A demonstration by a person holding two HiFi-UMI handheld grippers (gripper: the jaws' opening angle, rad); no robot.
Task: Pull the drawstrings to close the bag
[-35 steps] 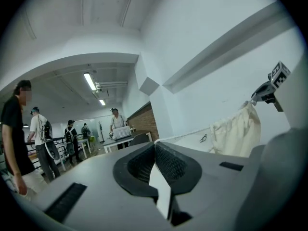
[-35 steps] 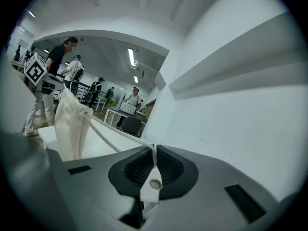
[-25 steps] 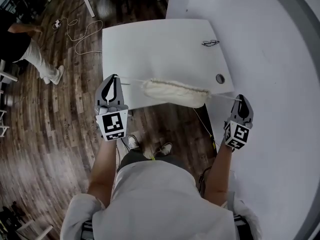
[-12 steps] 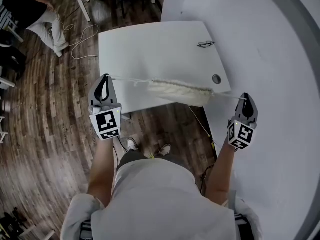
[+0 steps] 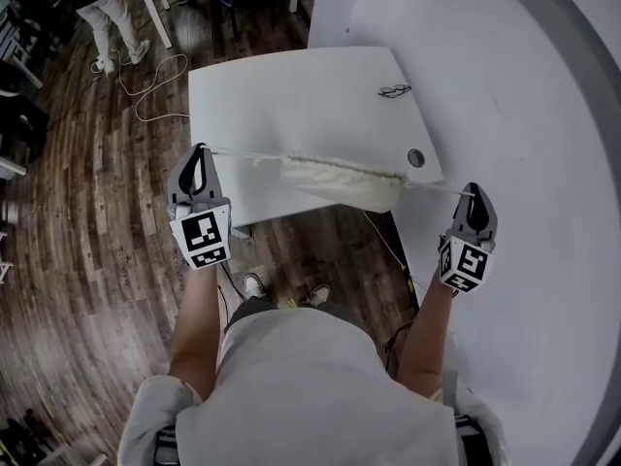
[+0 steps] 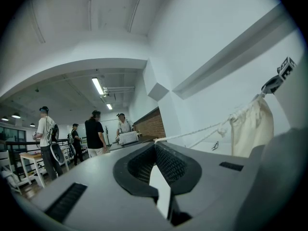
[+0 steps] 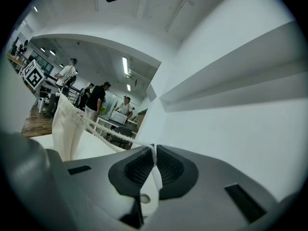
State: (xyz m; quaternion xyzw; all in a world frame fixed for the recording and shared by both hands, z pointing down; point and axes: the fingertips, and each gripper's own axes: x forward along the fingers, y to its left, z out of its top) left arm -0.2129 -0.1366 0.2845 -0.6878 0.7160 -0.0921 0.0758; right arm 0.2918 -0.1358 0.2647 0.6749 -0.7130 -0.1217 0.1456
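- The left gripper [image 5: 201, 153], at the left middle of the head view, has its jaws clenched on the end of the left drawstring [image 5: 243, 153]. Its own view shows the cord running out from between the closed pads.
- The right gripper [image 5: 473, 192], at the right middle of the head view, is clamped in the same way on the right drawstring [image 5: 437, 188], with the cord pinched at the jaw tips.
- The bag [image 5: 340, 180] hangs between them on the taut cords, over the near edge of the table [image 5: 291, 95]. Its mouth is gathered into a puckered line.
- Judged from that, the closing looks nearly done, and the mouth has little left to give to any further pull.
- Each cord seems held only at the very tips of the jaws. A harder tug could slide one out, and the bag would swing toward the other side or drop.
- An uneven pull would drag the bag sideways rather than cinch it.
- The glasses [image 5: 393, 91], at the table's upper right, lie well apart and look safe.
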